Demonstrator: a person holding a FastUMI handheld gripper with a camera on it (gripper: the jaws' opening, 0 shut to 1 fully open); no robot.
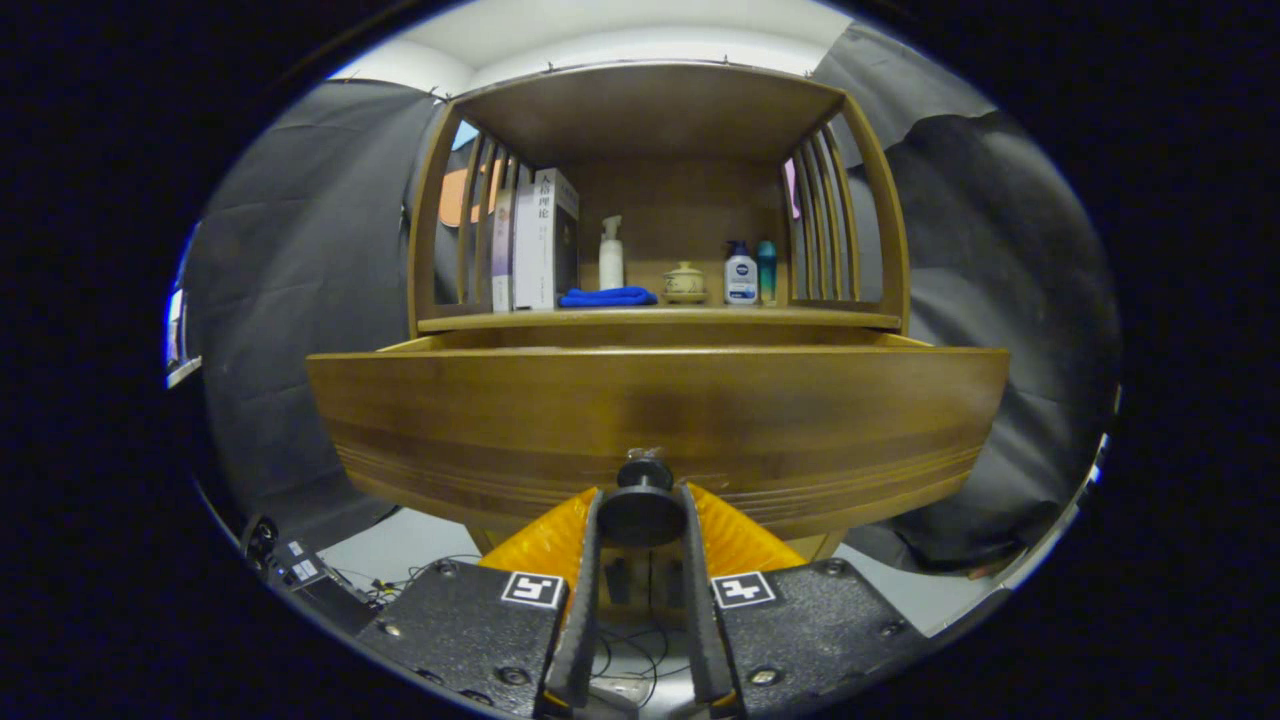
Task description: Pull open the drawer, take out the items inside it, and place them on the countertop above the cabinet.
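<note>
Gripper view is showing your gripper (pixel 641 512) clamping both fingers on the drawer knob (pixel 641 508) at six o'clock, with the drawer (pixel 655 425) standing pulled out from the cabinet (pixel 660 200) at twelve. You are finishing the opening step; its contents are hidden behind the front, so next you are likely releasing the knob and rising to look in

Book spine: the white book (pixel 545 240) on the countertop carries dark characters running down its spine, too small to read with certainty
Bottle badge: the white pump bottle (pixel 740 275) bears a dark round brand mark, its wording not legible
Gripper markers: the gripper (pixel 641 497), its fingers pressed on either side of the drawer knob (pixel 641 517), carries two square black-and-white coded tags, left tag (pixel 532 588) and right tag (pixel 742 588), without letters or numbers
</note>
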